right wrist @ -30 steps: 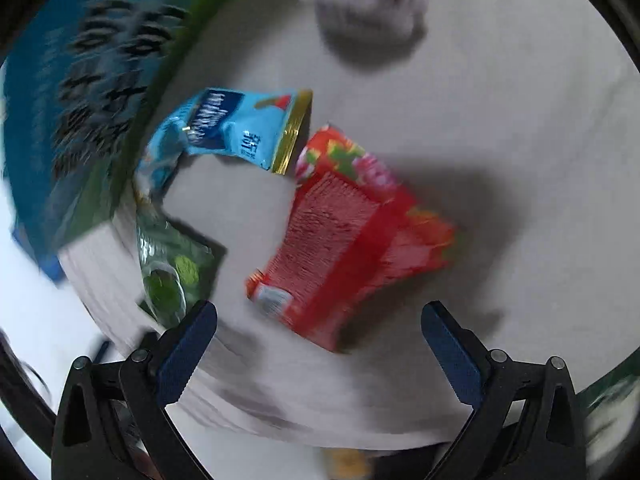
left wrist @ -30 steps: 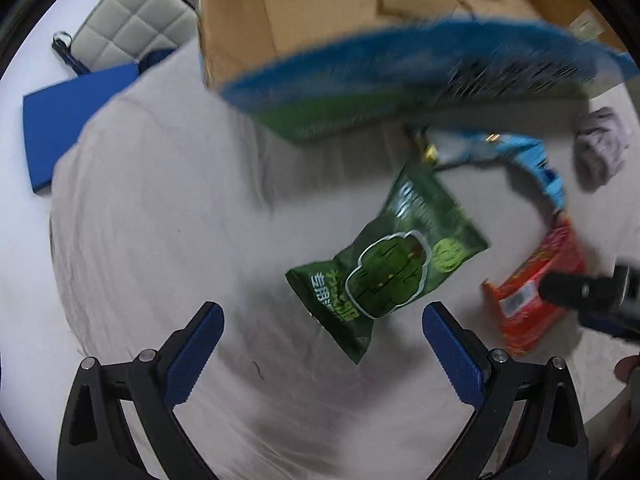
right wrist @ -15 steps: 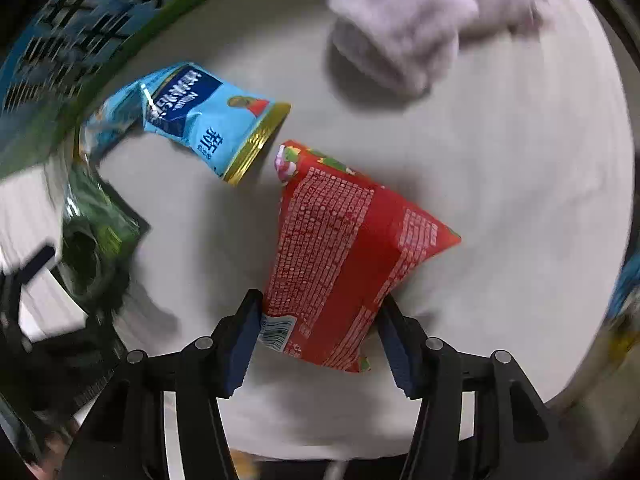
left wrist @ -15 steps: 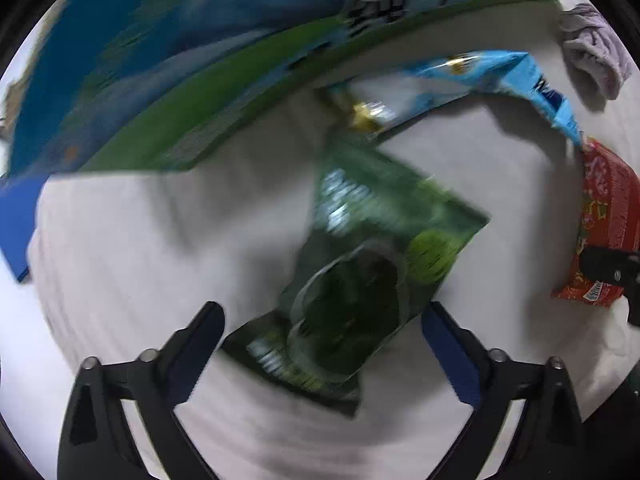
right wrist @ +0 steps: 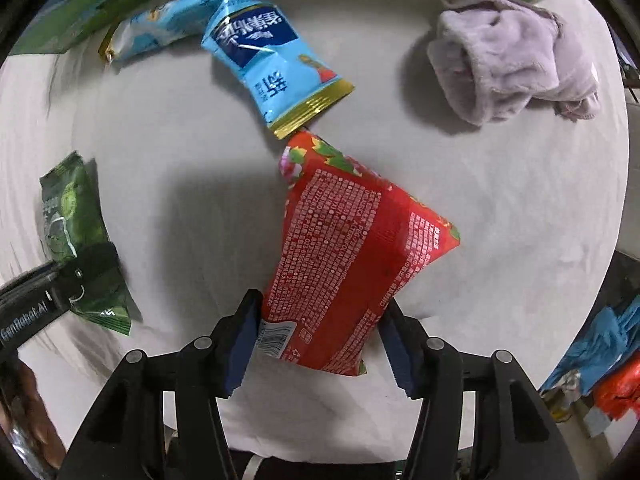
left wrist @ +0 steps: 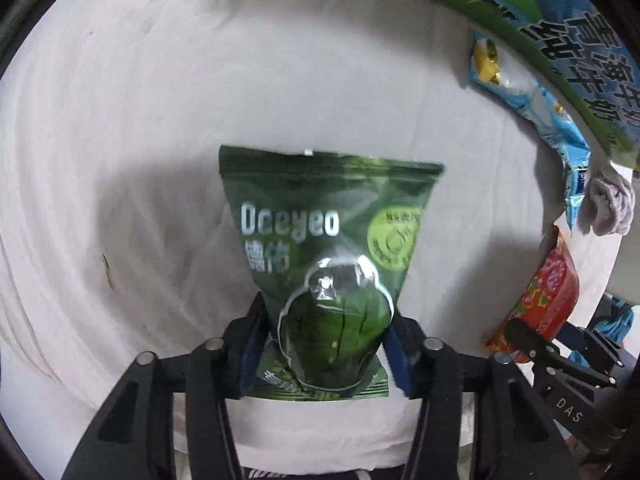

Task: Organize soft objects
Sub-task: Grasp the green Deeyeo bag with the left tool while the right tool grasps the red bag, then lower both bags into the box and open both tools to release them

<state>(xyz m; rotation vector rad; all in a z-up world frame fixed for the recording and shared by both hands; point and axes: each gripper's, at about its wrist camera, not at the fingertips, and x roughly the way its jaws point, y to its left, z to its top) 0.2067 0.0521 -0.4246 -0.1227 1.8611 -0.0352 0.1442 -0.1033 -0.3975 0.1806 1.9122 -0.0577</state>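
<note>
The green snack bag (left wrist: pixel 320 264) is showing the brand "Oceyeo" in pale letters, with two Chinese characters printed just under it that are looking like "德佑", though blur is making this uncertain. The right gripper's arm (left wrist: pixel 576 408), seen from the left wrist, is bearing the letters "DAS". The left gripper's arm (right wrist: pixel 28 316), seen from the right wrist, is carrying "GenRobot.AI". The red packet (right wrist: pixel 344 264) is displaying dense small white print and a barcode, none of it legible. The blue packet (right wrist: pixel 276 68) is showing Chinese characters upside down.
</note>
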